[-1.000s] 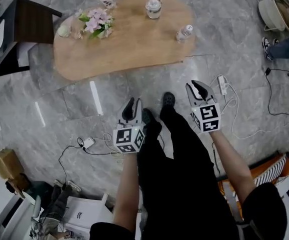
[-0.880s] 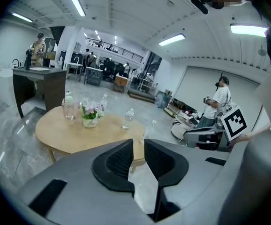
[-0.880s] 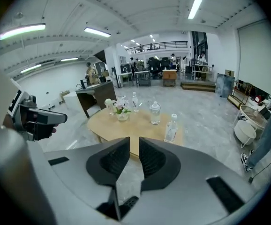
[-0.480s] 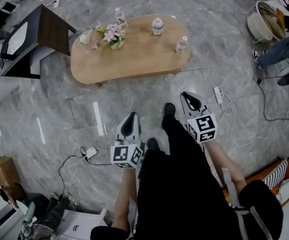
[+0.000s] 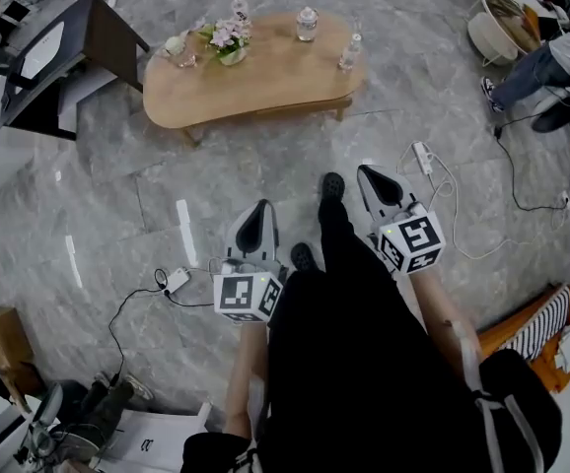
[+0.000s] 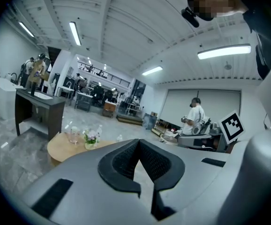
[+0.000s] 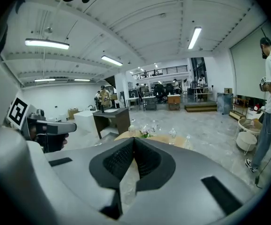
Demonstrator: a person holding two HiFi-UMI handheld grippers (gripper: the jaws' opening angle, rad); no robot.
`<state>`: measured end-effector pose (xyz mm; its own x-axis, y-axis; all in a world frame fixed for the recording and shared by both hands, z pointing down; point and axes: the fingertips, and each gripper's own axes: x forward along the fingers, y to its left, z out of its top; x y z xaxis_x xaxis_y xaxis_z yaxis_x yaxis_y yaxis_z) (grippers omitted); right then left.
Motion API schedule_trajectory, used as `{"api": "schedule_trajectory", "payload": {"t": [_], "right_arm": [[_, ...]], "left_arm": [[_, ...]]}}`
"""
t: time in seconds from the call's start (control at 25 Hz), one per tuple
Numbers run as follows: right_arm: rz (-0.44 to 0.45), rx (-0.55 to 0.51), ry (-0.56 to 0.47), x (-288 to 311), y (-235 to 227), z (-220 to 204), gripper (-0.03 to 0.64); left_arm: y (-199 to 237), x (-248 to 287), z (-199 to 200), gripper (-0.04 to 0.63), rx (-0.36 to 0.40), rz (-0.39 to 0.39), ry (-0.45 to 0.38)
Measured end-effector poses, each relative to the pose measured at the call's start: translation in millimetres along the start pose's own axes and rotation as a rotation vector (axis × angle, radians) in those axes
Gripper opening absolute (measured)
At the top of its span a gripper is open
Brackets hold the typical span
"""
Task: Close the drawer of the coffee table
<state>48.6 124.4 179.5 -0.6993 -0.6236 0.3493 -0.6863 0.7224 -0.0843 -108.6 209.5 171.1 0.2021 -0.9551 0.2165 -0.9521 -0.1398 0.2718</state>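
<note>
The oval wooden coffee table (image 5: 255,79) stands far ahead on the grey marble floor; no drawer shows on it from here. It also appears small in the left gripper view (image 6: 63,146) and behind the jaws in the right gripper view (image 7: 173,139). My left gripper (image 5: 257,215) is held near the person's legs, shut, with nothing between its jaws. My right gripper (image 5: 369,175) is beside it to the right, also shut and empty. Both point toward the table from well short of it.
On the table stand a flower vase (image 5: 228,37), a glass jar (image 5: 308,23) and small bottles (image 5: 350,52). A dark desk (image 5: 78,52) stands at the far left. A power strip and cables (image 5: 425,161) lie on the floor at the right. Another person (image 5: 541,72) stands far right.
Both grippers' jaws have closed and both have lifted. The view has pulled back, so the table sits smaller and farther away.
</note>
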Motion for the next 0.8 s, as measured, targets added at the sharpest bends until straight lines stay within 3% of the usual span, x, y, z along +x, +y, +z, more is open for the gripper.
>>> {"api": "schedule_trajectory", "payload": {"t": [0.16,0.32,0.64,0.8], "right_arm": [[-0.001,0.009,-0.031,-40,31,10,0.014],[0.003,0.012,-0.074,-79,47,20,0.014],[0.022,0.101,-0.134,-115,31,39,0.012],[0.009,0.071,-0.149,-121,23,50,0.012]], "left_arm": [[-14,-35,-1,0.014,-0.014,-0.053,0.007],[-33,-57,1,0.014,0.018,-0.096,0.005],[-53,-52,38,0.014,0.074,-0.142,-0.020],[-55,-47,52,0.014,0.086,-0.138,-0.040]]}}
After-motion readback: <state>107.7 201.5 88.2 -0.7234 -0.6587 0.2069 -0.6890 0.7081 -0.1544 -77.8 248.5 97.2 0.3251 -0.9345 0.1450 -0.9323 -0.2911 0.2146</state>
